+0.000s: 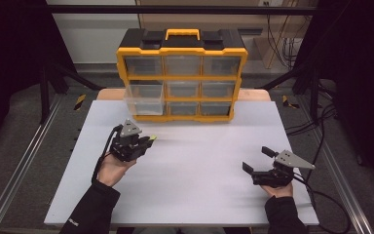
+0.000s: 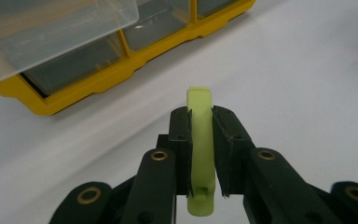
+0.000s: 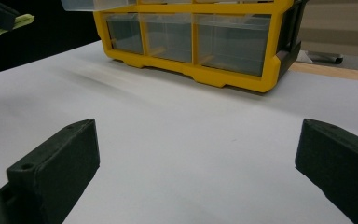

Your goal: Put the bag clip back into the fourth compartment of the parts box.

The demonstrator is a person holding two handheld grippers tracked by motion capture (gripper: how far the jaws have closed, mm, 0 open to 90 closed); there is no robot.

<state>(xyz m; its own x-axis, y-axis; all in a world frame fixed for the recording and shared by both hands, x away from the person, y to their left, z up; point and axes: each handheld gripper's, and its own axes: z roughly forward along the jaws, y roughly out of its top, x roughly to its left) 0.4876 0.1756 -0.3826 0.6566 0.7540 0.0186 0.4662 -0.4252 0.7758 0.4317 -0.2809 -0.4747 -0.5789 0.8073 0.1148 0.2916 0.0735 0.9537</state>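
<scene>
Left tool pinches a pale green clip-like piece, perhaps a plastic clip, edge-on, aimed toward twelve o'clock at the organizer's pulled-out clear drawer. Right tool rests wide open and empty on the worktop.

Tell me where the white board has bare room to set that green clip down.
Free: the white board between left gripper and right gripper, and the near strip before the forearms. Crowded: the far edge, under the yellow organizer and its pulled-out drawer. The green clip is clamped.
</scene>
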